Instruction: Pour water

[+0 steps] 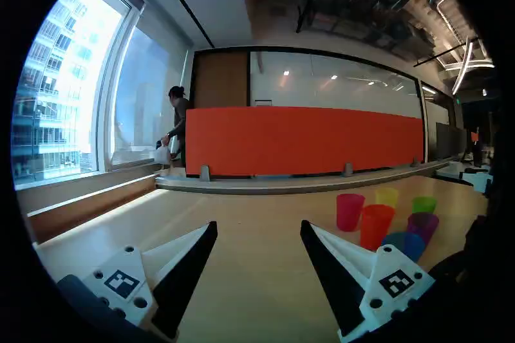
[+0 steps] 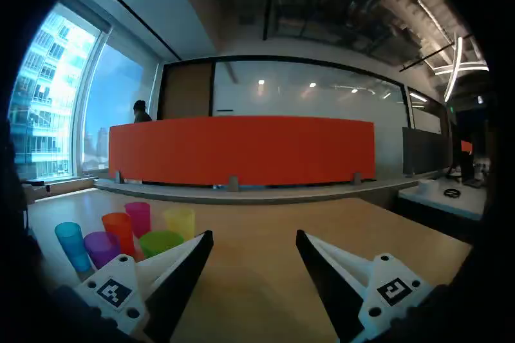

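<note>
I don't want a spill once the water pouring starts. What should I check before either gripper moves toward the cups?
1. Left gripper open, holding nothing: ok.
2. Right gripper open, holding nothing: ok.
3. Six coloured cups standing upright on the table: ok.
4. A cup lined up between either gripper's fingers: not ok; they stand off to one side in both views.
5. Which cup holds water: cannot tell.
</note>
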`<state>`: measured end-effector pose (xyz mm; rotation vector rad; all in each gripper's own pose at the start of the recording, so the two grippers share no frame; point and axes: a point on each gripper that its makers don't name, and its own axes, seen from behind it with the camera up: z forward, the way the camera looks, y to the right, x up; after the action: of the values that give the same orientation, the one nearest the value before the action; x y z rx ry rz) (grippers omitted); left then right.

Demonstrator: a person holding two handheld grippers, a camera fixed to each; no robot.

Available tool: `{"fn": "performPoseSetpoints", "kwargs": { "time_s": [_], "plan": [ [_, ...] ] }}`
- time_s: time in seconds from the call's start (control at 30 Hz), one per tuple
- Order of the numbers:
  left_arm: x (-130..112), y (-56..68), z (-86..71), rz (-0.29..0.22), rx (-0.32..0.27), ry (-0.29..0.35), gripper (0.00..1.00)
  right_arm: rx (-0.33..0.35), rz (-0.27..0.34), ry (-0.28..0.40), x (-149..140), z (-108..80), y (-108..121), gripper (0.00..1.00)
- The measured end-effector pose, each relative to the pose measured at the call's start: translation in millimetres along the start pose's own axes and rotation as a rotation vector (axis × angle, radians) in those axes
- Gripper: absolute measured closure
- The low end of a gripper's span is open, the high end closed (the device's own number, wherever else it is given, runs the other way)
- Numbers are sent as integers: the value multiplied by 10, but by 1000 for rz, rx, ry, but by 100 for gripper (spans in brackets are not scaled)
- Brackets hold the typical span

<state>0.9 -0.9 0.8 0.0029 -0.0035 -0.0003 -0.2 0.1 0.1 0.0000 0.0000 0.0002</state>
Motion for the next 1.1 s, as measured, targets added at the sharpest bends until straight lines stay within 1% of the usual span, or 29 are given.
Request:
{"fn": "performPoseSetpoints", "kwargs": {
  "time_s": [0.1,0.2,0.4,0.6,0.8,1.0,1.1],
  "plan": [
    [4,3,7,1,0,-4,4,-1,5,-1,-39,22,11,0],
    [58,4,10,0,0,2,4,0,16,-9,-33,26,27,0],
    [201,3,33,-13,1,10,4,3,25,-9,55,28,47,0],
    [344,35,64,-13,-5,10,4,17,18,-10,201,30,41,0],
    [534,96,105,-6,-20,6,4,19,2,-30,346,60,71,0],
    [746,163,166,6,-40,-5,4,12,-23,-45,579,83,122,0],
    [870,203,206,7,-55,-5,4,11,-24,-49,728,96,133,0]
  ]
}}
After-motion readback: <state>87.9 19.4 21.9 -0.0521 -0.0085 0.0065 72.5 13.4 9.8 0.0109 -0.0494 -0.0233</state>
